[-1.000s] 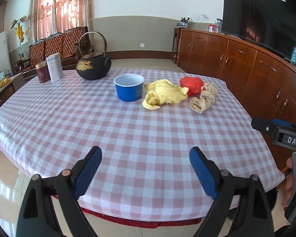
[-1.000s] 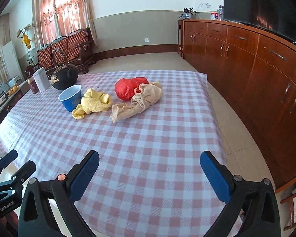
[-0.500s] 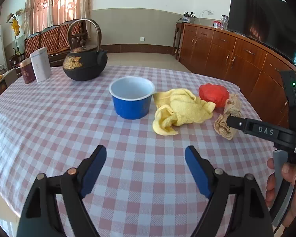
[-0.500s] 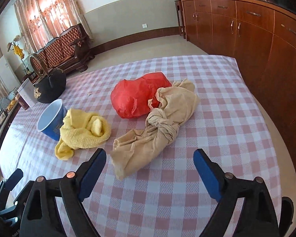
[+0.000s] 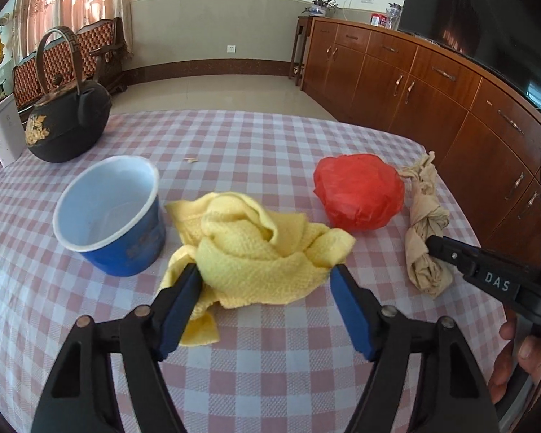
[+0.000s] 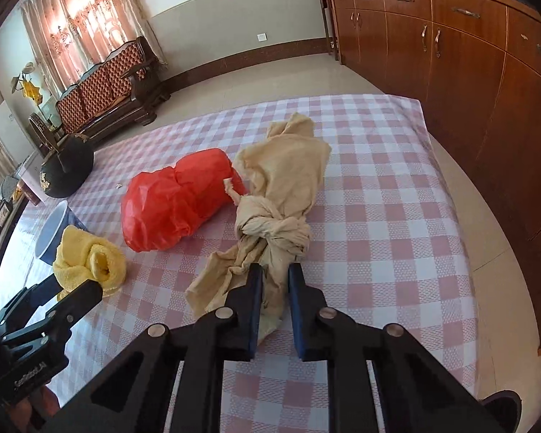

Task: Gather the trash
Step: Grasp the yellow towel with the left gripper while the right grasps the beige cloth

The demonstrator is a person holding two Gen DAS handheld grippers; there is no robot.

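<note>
A crumpled yellow cloth (image 5: 256, 252) lies on the checked tablecloth (image 5: 270, 361). My left gripper (image 5: 265, 278) straddles its near end; the jaws are closing, the cloth sits between the blue pads, and they do not squeeze it. To the right are a red plastic bag (image 5: 359, 195) and a knotted beige rag (image 6: 285, 180). My right gripper (image 6: 275, 274) is closing and its pads pinch the rag's near end just below the knot. In the right wrist view the red bag (image 6: 173, 202) touches the rag, and the yellow cloth (image 6: 90, 259) is at far left.
A blue cup (image 5: 108, 216) with a white inside stands left of the yellow cloth. Behind it are a black iron teapot (image 5: 68, 122) and a white box (image 5: 3, 133). A small scrap (image 5: 190, 160) lies mid-table. Wooden cabinets (image 5: 451, 108) run along the table's right edge.
Both grippers moved forward and down over the table. The left jaws narrowed around the yellow cloth. The right jaws went from wide to pinched on the beige rag.
</note>
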